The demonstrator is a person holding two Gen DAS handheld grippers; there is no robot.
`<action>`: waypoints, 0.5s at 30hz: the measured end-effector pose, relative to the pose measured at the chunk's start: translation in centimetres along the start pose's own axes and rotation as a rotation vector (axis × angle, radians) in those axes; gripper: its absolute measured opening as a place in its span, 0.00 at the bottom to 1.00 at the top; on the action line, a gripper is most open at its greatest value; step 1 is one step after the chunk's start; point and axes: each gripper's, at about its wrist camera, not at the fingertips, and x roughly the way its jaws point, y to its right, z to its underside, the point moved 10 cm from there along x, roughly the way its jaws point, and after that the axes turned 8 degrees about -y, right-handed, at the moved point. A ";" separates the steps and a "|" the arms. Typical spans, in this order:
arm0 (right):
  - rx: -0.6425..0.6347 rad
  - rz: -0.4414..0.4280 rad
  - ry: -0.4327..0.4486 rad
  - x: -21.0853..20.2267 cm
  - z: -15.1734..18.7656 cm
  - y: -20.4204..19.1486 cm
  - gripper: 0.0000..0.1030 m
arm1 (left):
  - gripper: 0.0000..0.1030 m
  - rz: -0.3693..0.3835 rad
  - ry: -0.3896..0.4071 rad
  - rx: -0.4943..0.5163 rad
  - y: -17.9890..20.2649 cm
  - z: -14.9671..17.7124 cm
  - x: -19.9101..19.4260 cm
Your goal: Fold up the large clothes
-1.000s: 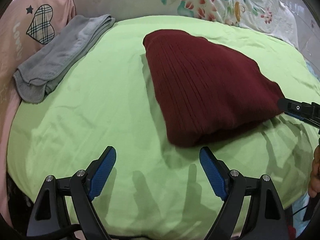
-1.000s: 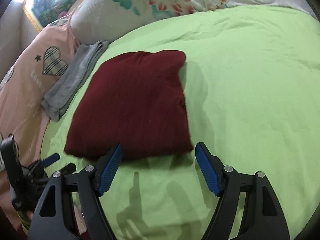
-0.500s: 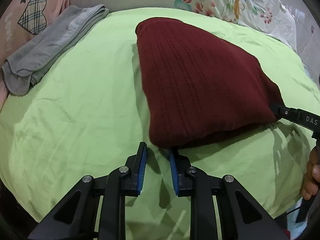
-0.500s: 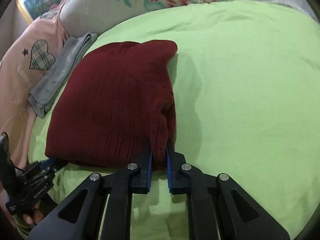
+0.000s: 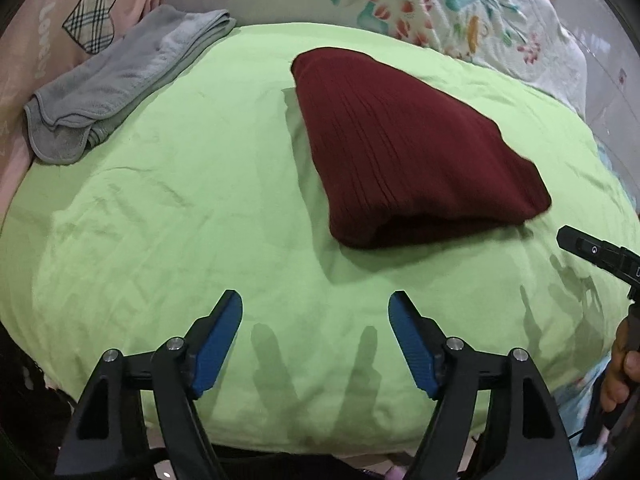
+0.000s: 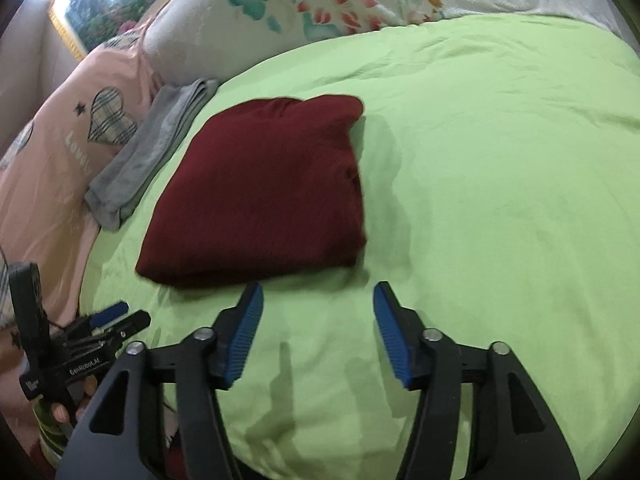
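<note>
The folded sweater (image 5: 408, 152) lies flat on the bed (image 5: 192, 208), roughly in the middle of it. To its left, well apart from it, a folded towel (image 5: 120, 88) rests at the bed's edge, leaning against a pillow with a heart patch (image 5: 80, 12). Behind both, along the head of the bed, sits a flowered pillow (image 5: 420, 4). The left hand-held gripper (image 5: 315, 340) hangs over bare sheet in front of the sweater's near left corner, apart from it. The right hand-held gripper (image 6: 318, 332) hangs just before the sweater's near right corner, with only sheet between its fingers.
</note>
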 end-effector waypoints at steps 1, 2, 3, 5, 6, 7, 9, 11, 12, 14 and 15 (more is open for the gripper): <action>-0.022 0.014 -0.004 0.0 0.5 -0.3 0.60 | 0.78 -0.012 -0.007 0.013 0.2 0.4 0.0; -0.038 0.026 -0.007 0.0 0.8 -0.4 0.62 | 0.78 -0.022 -0.011 0.024 0.3 0.8 0.0; -0.051 0.037 -0.011 -0.1 1.1 -0.4 0.65 | 0.78 -0.026 -0.014 0.032 0.4 1.1 0.0; -0.065 0.044 -0.021 -0.1 1.9 -0.5 0.69 | 0.78 -0.037 -0.022 0.044 0.4 1.6 0.1; -0.070 0.049 -0.027 -0.2 2.3 -0.4 0.70 | 0.78 -0.040 -0.024 0.046 0.3 1.9 0.1; -0.076 0.055 -0.031 -0.2 2.6 -0.4 0.71 | 0.78 -0.044 -0.026 0.048 0.3 2.2 0.1; -0.087 0.061 -0.040 -0.3 3.1 -0.4 0.75 | 0.78 -0.047 -0.028 0.050 0.2 2.5 0.0; -0.104 0.061 -0.048 -0.5 3.8 -0.6 0.76 | 0.78 -0.047 -0.023 0.058 0.1 2.7 -0.2; -0.109 0.059 -0.052 -0.5 3.9 -0.6 0.76 | 0.78 -0.051 -0.020 0.065 0.2 2.8 -0.3; -0.119 0.054 -0.060 -0.8 4.3 -0.7 0.77 | 0.78 -0.062 -0.008 0.091 0.4 2.8 -0.9; -0.122 0.055 -0.063 -0.9 4.4 -0.8 0.77 | 0.78 -0.068 -0.001 0.101 0.5 2.7 -1.2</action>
